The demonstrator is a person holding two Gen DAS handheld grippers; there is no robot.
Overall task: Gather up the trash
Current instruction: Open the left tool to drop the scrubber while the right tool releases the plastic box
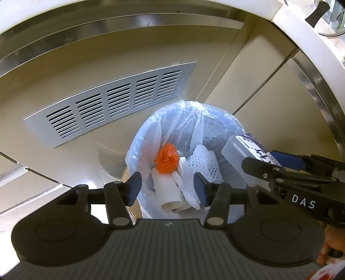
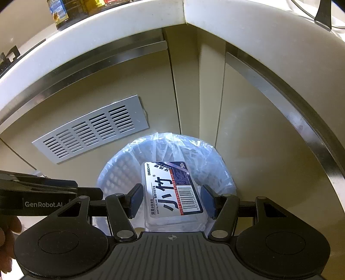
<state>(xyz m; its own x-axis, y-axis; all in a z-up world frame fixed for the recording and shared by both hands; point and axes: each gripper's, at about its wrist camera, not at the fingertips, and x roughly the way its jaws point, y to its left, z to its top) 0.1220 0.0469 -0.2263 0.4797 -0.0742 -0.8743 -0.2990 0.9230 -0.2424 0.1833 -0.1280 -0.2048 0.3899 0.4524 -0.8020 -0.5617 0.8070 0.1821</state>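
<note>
A trash bin with a clear bluish liner stands on the floor by the cabinets; it also shows in the right wrist view. Inside lie an orange net ball, white foam netting and a white tube. My left gripper is open and empty above the bin. My right gripper holds a clear dental floss box with a blue-white label over the bin; there is a gap between the box and each pad. The box also shows in the left wrist view.
Beige cabinet doors with a silver vent grille stand behind the bin. A white countertop runs above, with a jar and a glass pot lid on it. A floor tile edge shows at the left.
</note>
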